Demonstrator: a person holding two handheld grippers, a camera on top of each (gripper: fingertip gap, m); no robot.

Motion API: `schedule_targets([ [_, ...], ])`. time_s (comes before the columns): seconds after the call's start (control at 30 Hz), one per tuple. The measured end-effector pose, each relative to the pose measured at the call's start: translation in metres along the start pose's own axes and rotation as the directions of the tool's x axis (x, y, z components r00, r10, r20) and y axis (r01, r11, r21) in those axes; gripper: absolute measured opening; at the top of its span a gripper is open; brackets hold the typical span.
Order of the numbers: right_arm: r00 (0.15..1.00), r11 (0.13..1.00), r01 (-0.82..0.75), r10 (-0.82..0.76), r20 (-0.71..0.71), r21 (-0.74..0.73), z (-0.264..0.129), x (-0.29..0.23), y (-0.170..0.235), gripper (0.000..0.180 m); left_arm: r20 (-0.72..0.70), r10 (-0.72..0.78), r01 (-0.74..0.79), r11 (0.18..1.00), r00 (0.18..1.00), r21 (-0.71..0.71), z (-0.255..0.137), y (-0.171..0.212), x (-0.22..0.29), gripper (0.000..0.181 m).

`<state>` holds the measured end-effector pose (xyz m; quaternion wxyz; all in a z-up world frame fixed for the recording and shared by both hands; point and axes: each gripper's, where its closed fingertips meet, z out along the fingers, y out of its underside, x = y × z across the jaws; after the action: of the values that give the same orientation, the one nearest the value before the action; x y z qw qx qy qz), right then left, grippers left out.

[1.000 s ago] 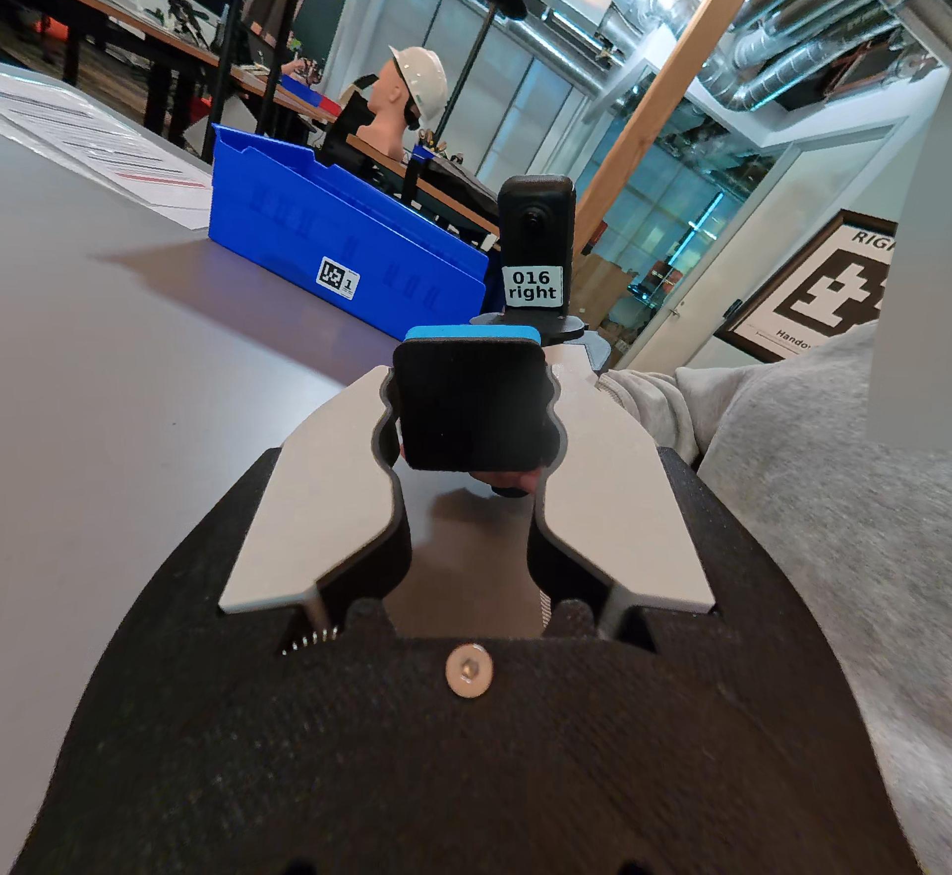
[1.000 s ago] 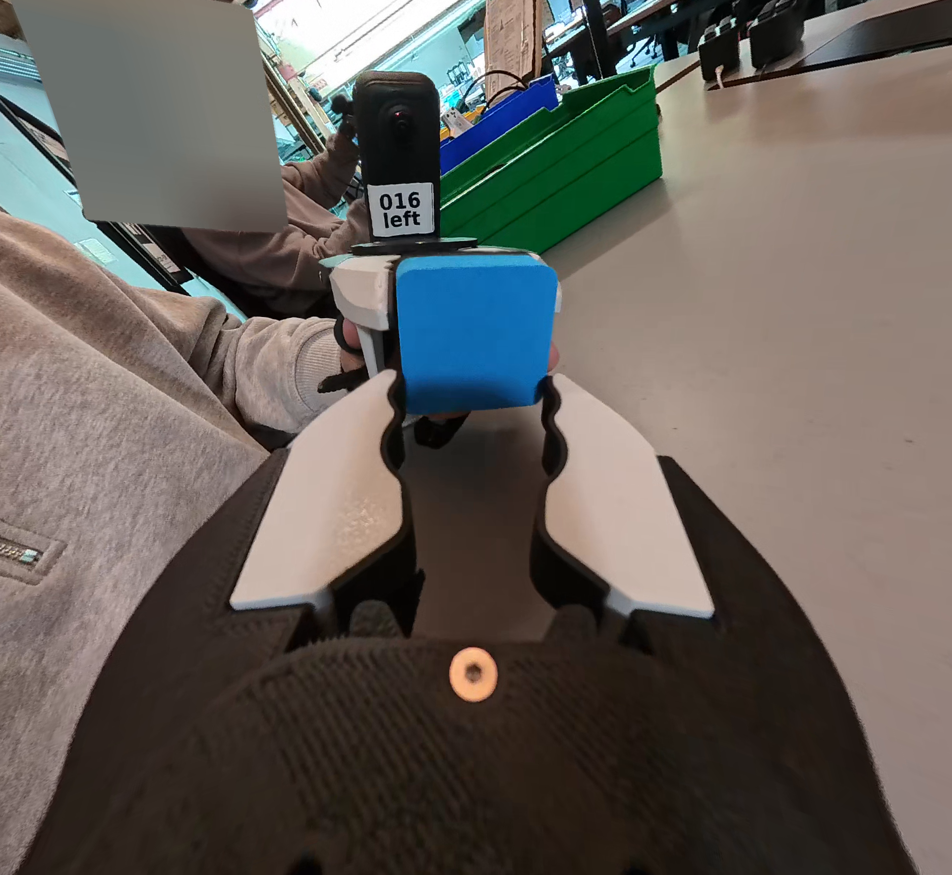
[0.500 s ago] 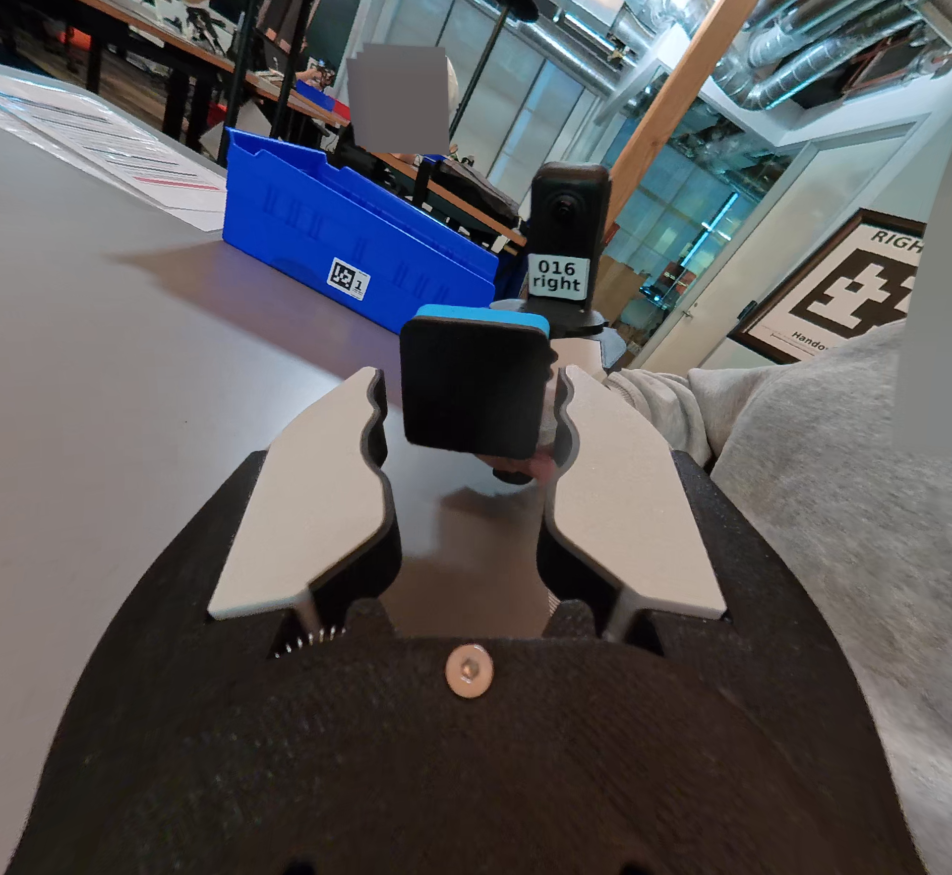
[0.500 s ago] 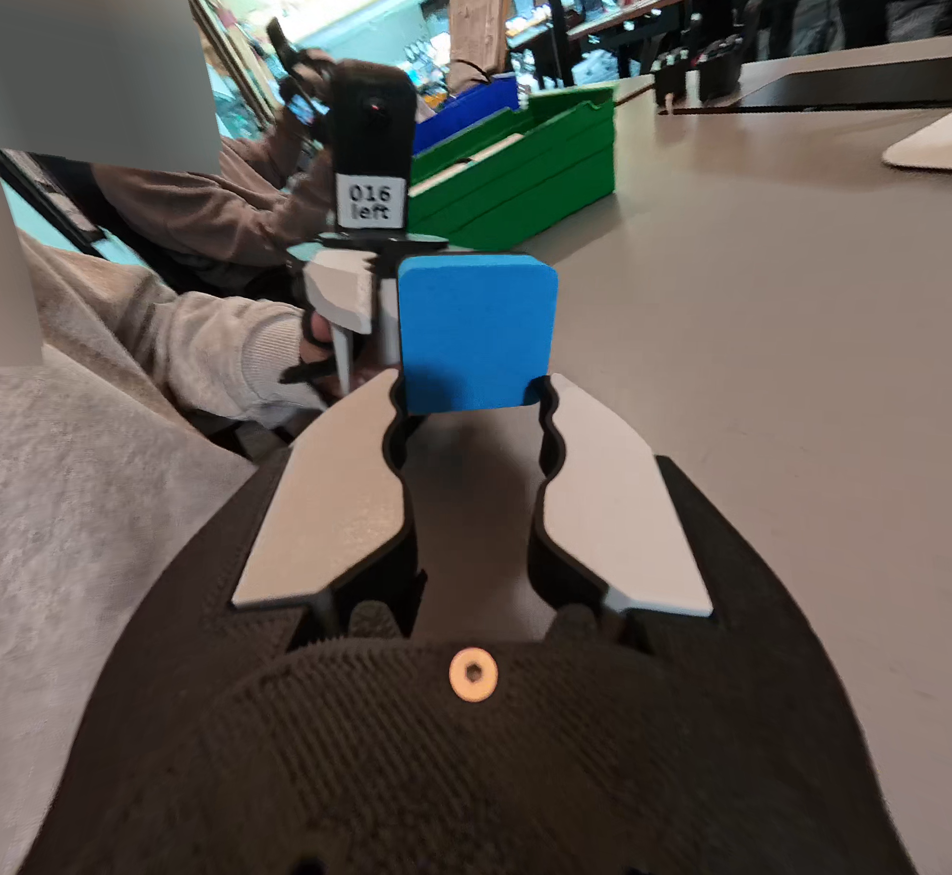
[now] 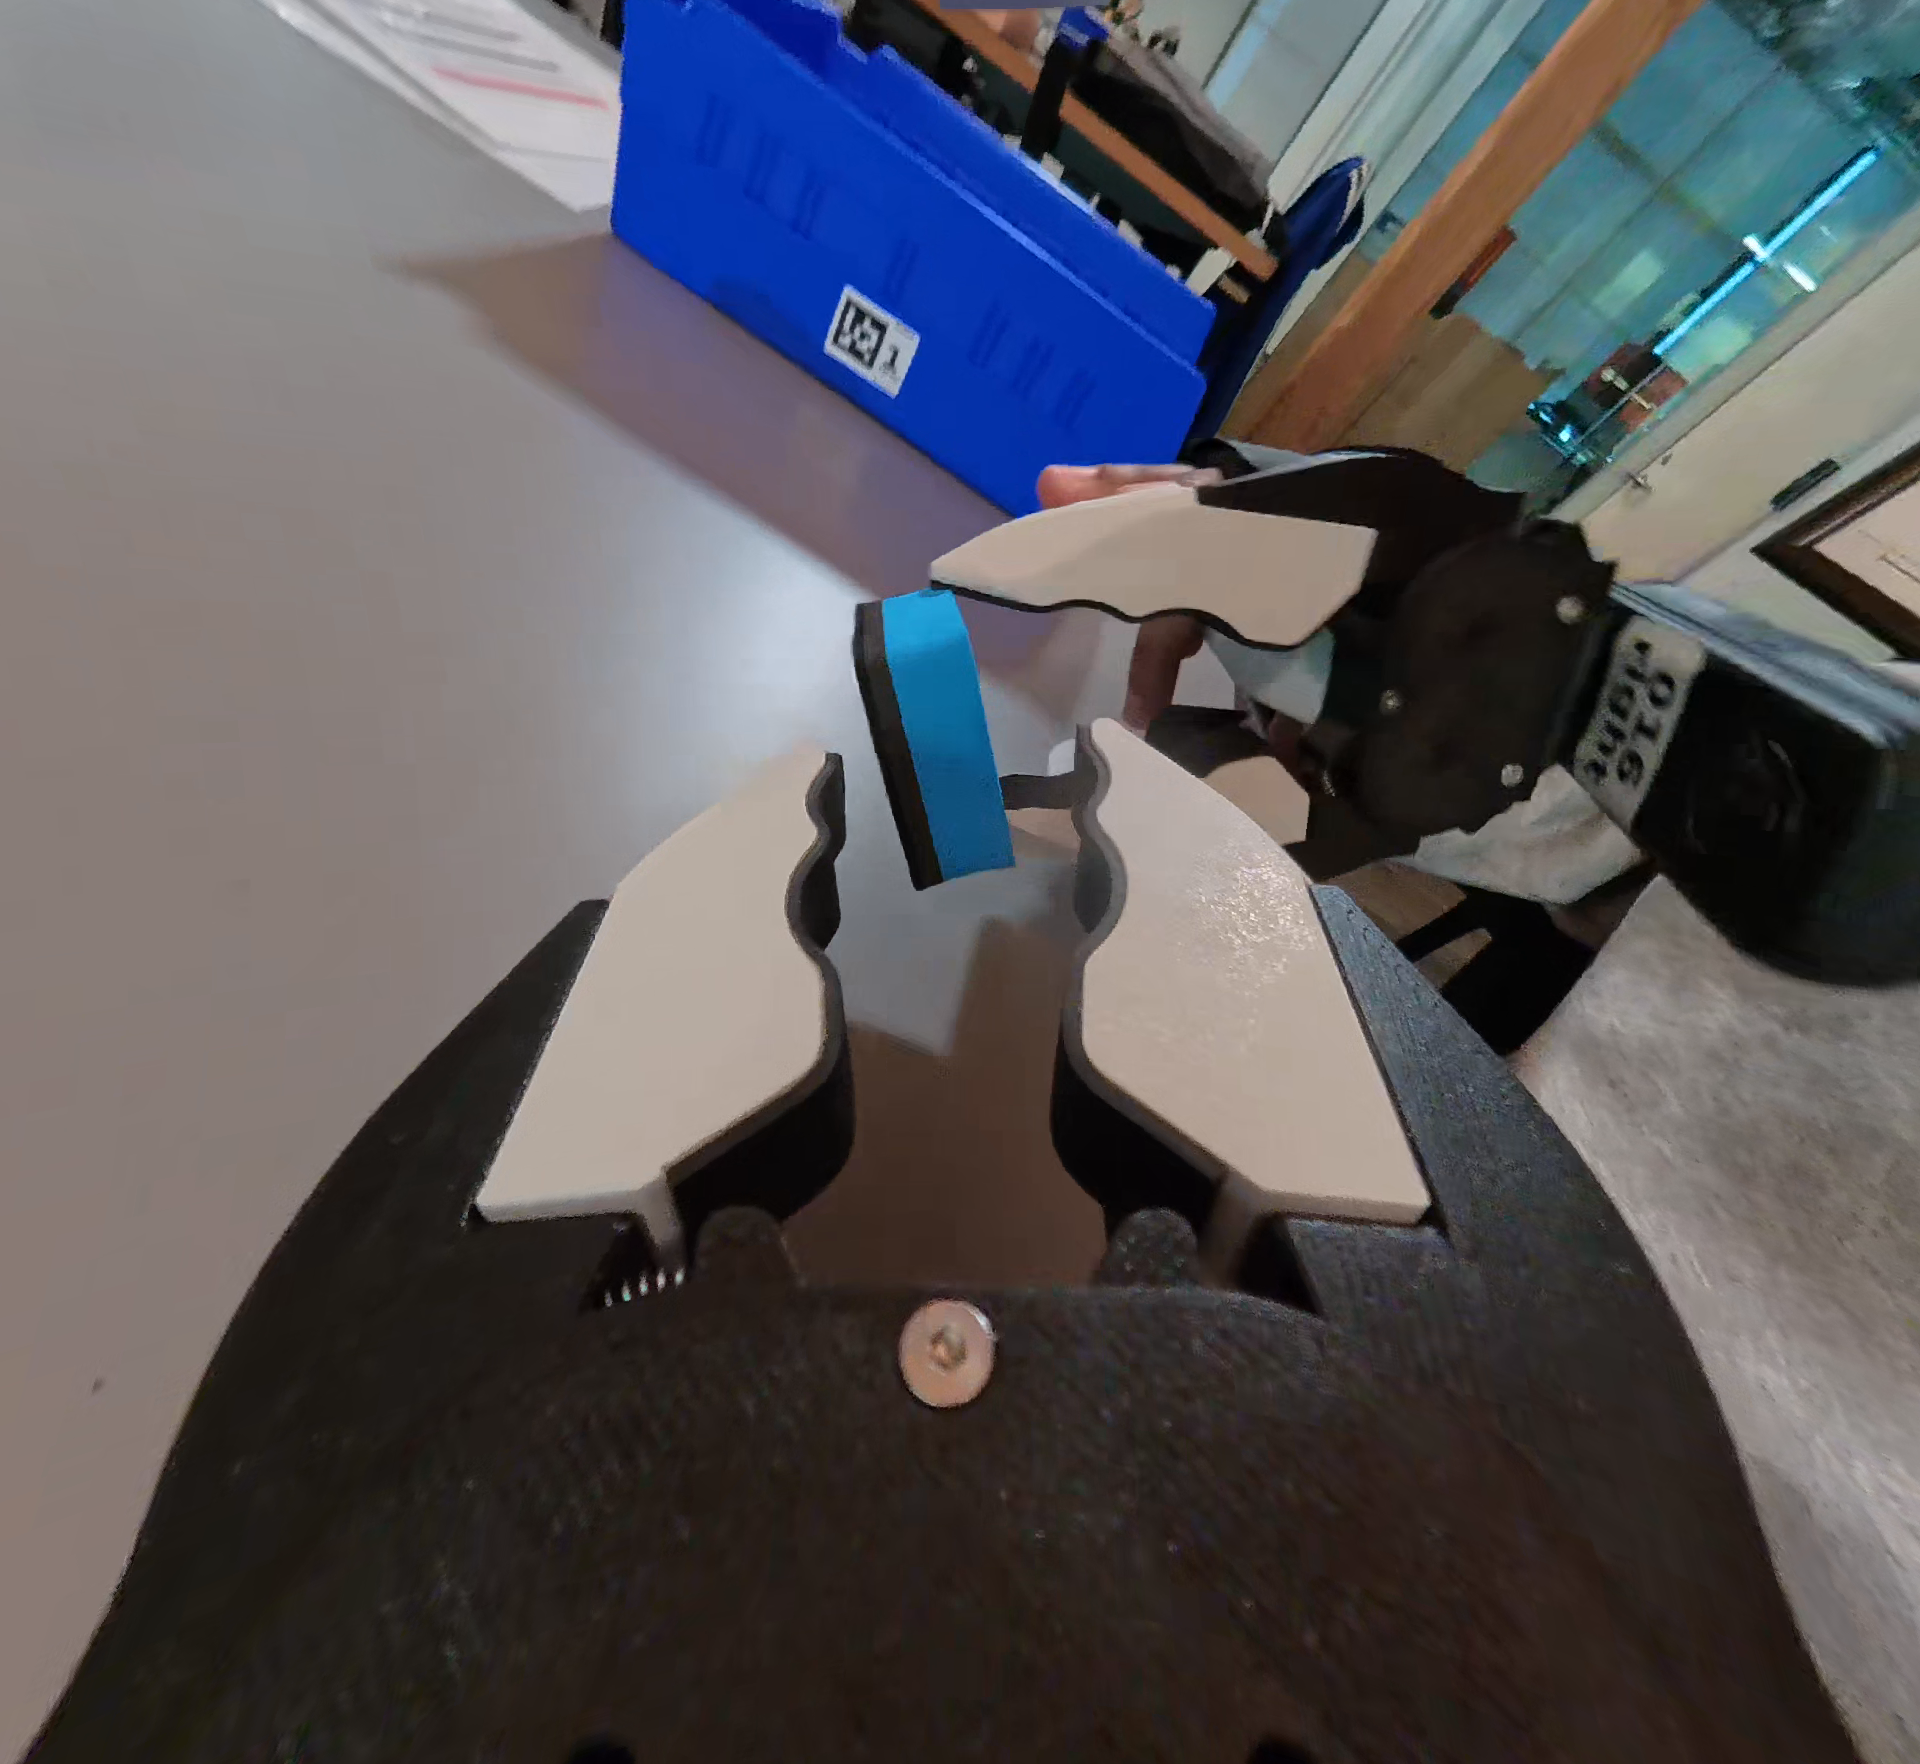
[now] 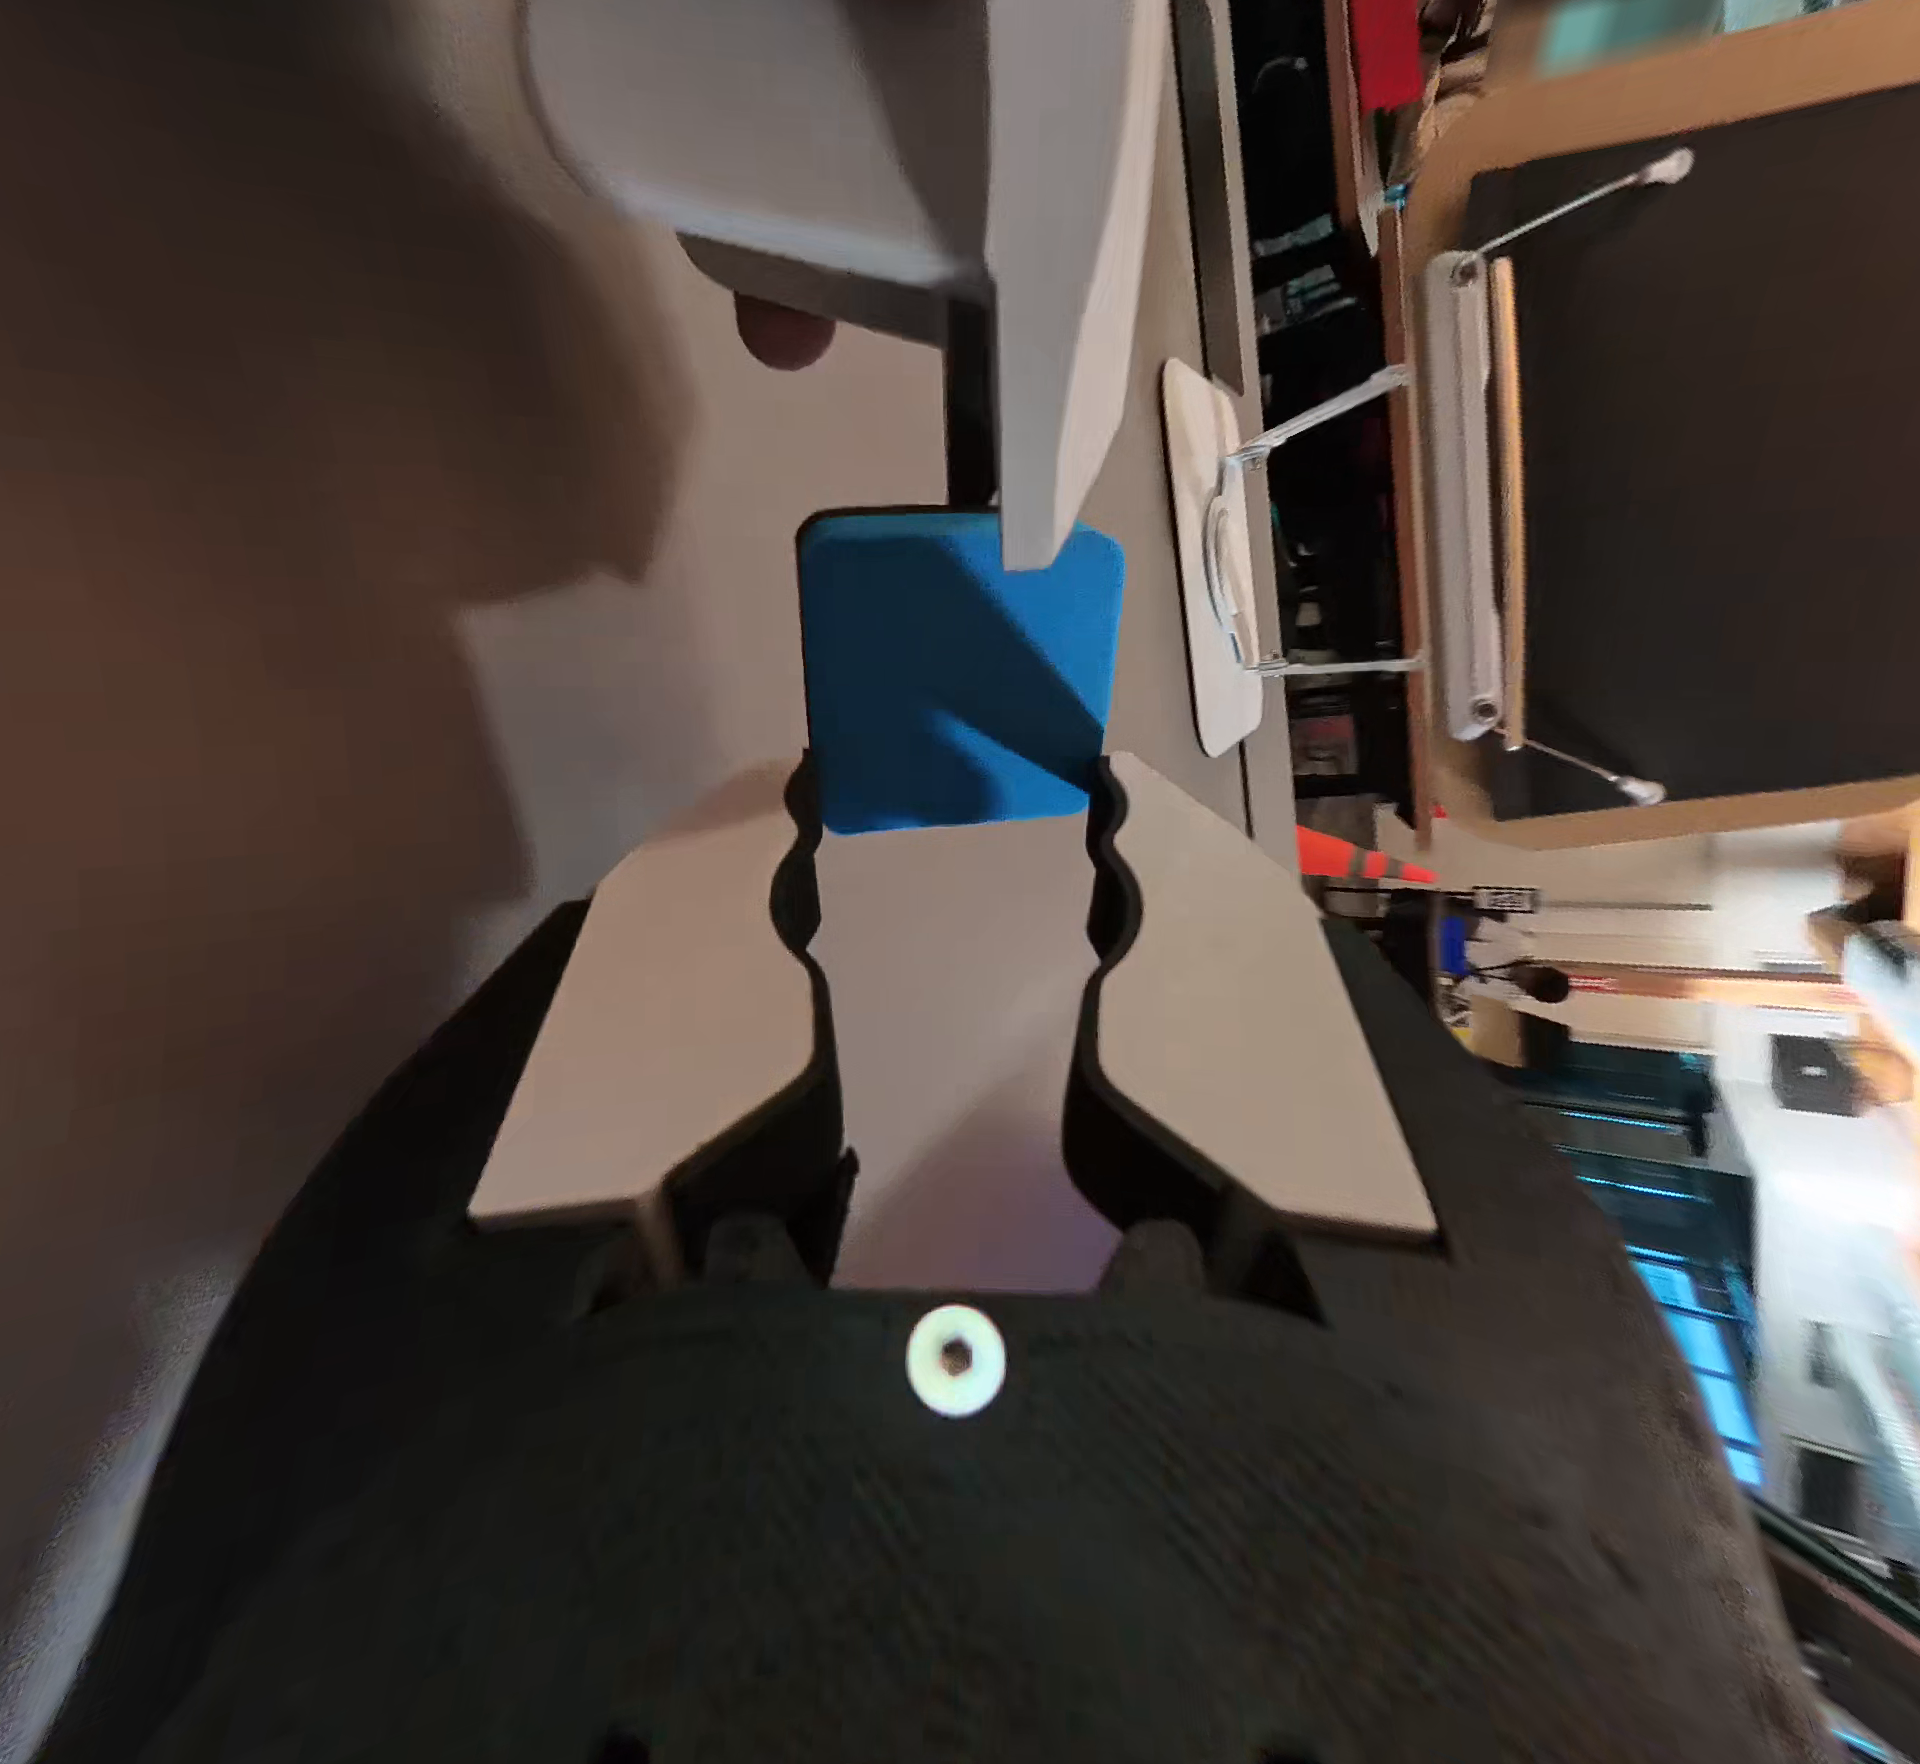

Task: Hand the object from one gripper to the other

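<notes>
The object is a square foam pad, blue on one face and black on the other. My right gripper (image 6: 956, 769) is shut on the pad (image 6: 956, 675), gripping its lower edges. In the left wrist view the pad (image 5: 935, 748) is edge-on and tilted, held by the right gripper (image 5: 977, 675), which reaches in from the right, rolled on its side. My left gripper (image 5: 956, 769) is open. The pad hangs between and just beyond its tips without touching them. The left gripper's fingers (image 6: 1070, 260) show blurred at the top of the right wrist view.
A blue bin (image 5: 883, 260) with a square marker stands on the grey table (image 5: 312, 571), with paper sheets (image 5: 364, 21) beyond it. A white flat pad (image 6: 1216, 571) and a metal stand (image 6: 1455, 467) lie farther off. A blurred sleeve (image 6: 260, 364) fills the left side.
My left gripper opened and let go of the pad. The right gripper kept it and rolled about a quarter turn, so the pad now faces the left gripper edge-on.
</notes>
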<state>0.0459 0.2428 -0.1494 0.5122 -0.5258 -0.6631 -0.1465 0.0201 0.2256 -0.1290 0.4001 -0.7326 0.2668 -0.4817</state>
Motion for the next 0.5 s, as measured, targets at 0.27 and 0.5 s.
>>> schedule_targets([
  [0.27,0.990,0.990,0.128,-0.131,-0.058,-0.052,-0.002,-0.001,-0.006,0.051,0.009,-0.029,0.030,0.997,1.000,-0.074,0.003,0.014,-0.003,0.025],
  [0.5,0.989,0.992,0.124,-0.126,-0.080,-0.028,-0.004,0.003,-0.009,0.051,-0.014,-0.042,0.041,0.997,0.999,-0.060,0.003,0.011,0.000,0.022],
])
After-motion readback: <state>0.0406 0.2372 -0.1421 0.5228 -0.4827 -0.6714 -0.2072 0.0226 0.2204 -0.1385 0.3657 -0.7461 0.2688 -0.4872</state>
